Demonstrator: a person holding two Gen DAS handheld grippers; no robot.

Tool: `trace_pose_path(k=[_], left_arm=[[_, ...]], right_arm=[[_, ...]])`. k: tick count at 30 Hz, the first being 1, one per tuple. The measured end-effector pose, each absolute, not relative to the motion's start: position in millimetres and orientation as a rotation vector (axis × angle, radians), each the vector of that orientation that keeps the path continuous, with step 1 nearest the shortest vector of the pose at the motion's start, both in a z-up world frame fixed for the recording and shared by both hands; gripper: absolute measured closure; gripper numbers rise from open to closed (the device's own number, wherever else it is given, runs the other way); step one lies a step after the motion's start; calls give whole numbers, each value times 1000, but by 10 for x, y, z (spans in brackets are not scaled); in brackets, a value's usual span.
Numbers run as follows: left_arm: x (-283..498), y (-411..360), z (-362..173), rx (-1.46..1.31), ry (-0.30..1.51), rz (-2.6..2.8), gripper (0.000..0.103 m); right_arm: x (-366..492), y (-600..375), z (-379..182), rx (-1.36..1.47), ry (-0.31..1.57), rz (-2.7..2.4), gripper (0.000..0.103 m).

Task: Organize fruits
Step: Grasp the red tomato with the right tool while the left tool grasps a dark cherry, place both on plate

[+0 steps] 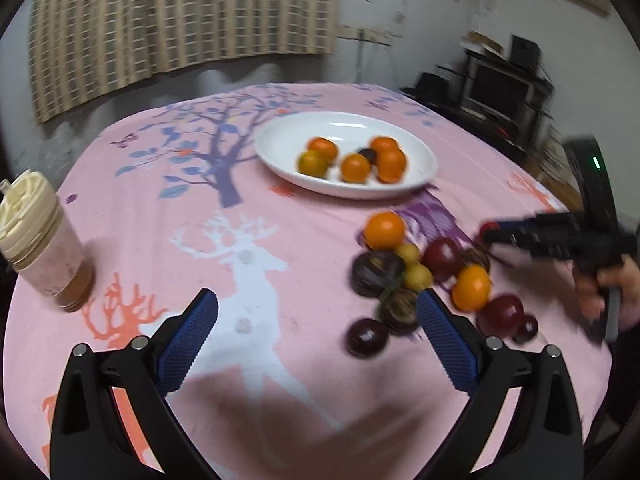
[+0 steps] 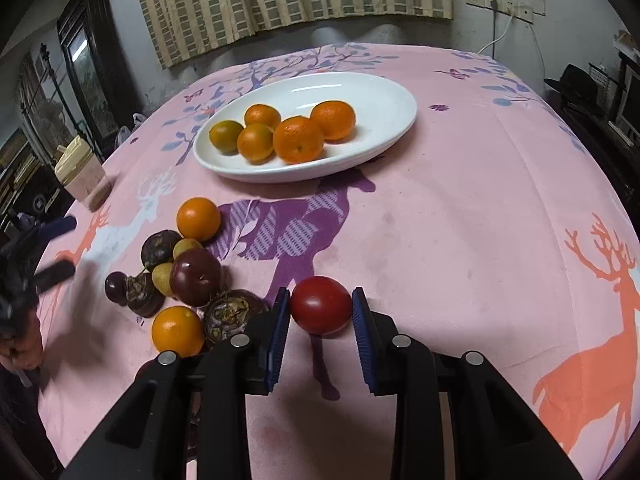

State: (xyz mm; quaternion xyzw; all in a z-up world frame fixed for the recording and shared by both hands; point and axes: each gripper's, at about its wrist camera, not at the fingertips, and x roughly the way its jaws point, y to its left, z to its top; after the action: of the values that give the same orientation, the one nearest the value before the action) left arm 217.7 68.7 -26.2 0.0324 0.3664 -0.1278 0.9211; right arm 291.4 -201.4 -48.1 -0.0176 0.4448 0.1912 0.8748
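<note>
Right gripper point(image 2: 321, 307) clamps red plum point(image 2: 320, 310); lift straight, steady, toward plate point(image 2: 384, 92). Left gripper point(image 1: 318, 310) wide, empty.

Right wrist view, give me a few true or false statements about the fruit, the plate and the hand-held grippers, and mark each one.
1. The right hand-held gripper is shut on a red plum. True.
2. The white plate holds only purple fruit. False: it mostly holds oranges; the left wrist view shows one dark fruit among them.
3. The left hand-held gripper is clamped on an orange. False: its jaws are open with nothing between them.
4. A pile of mixed fruit lies on the pink tablecloth, off the plate. True.
5. A lidded jar stands on the plate. False: it stands on the cloth, apart from the plate.
</note>
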Motion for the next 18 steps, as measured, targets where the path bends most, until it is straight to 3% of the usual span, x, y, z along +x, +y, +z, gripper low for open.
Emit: trace_pose_path(k=[1,4,5,18], left_arm=[[2155,634,-302,93,757,-276,7],[2153,505,-414,143,802,-332,37],[2162,474,-449,152,817,-347,40],[2216,390,-620,188,864,-364,55]], right_arm=[[2919,-2017,-479,-35,930,397,71],[2925,-2013,-483,-36,934,398,71],[2927,-2010,-480,-37,933,398,71],[2909,-2025,-431,-31,912,405,71]])
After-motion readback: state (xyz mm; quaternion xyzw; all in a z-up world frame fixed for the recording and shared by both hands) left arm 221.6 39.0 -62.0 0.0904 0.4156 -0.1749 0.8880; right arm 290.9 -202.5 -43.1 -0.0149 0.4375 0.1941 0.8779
